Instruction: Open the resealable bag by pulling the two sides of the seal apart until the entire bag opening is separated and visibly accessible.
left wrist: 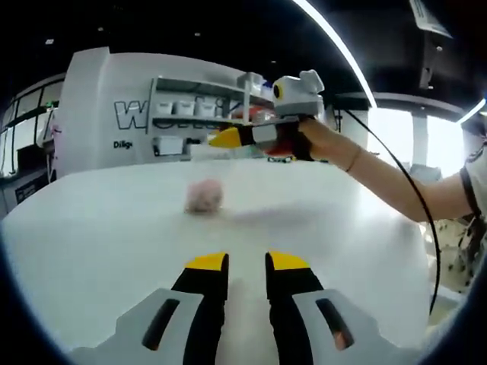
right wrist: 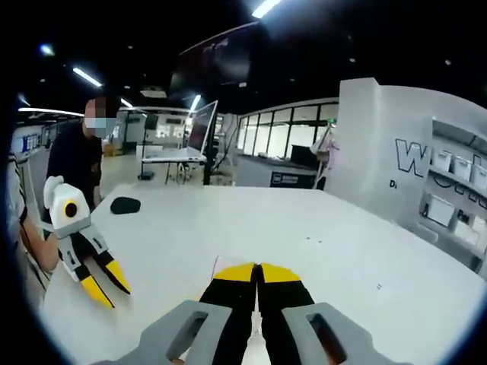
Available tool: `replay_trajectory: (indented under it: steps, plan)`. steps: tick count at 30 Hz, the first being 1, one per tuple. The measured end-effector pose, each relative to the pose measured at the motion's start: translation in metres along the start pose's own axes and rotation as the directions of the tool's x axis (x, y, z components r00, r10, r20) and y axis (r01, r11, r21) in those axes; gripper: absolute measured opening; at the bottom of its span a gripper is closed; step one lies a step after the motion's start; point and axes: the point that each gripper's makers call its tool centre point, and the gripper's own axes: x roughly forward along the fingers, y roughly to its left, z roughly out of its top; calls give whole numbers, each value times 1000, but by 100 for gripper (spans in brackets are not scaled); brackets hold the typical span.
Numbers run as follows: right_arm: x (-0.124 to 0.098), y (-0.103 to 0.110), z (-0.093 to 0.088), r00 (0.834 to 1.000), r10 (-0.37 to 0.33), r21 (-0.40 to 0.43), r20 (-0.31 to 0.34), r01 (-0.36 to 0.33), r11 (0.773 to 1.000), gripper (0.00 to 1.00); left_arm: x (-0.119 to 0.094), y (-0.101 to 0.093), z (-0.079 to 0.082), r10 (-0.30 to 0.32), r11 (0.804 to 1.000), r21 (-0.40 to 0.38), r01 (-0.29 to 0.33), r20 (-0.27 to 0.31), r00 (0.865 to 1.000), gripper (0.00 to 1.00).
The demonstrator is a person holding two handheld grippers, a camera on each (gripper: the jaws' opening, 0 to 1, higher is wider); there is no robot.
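the white table [left wrist: 99, 251] spread across both views, largest of all. behind it stood a white wall [left wrist: 99, 114] with dark lettering and shelves [left wrist: 190, 114] of small white boxes. in the right gripper view a person [right wrist: 76, 163] in dark clothes stood beyond the far edge, near a dark flat object [right wrist: 125, 204] lying on the table.

the left gripper [left wrist: 247, 262] rose from the bottom of the left gripper view, its yellow-tipped jaws slightly parted with bare table showing in the gap and nothing between them. in the right gripper view it hung at the left, tips down and spread apart.

the right gripper [right wrist: 257, 270] had its jaws pressed together; a thin pale edge showed just beside the tips, but whether anything was pinched could not be told. in the left gripper view it was held above the table by a hand [left wrist: 319, 137], tips pointing left.

a small pinkish blurred lump [left wrist: 204, 196], possibly the bag, lay alone on the table, well apart from both grippers.
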Motion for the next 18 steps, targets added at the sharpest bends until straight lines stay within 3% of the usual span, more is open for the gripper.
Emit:
replay_trajectory:
  steps: [18]
  plan:
    - [-3,7,-3,1000,7,12,2,-7,1000,0,0,1,0,3,1000,6,-3,1,1000,21]
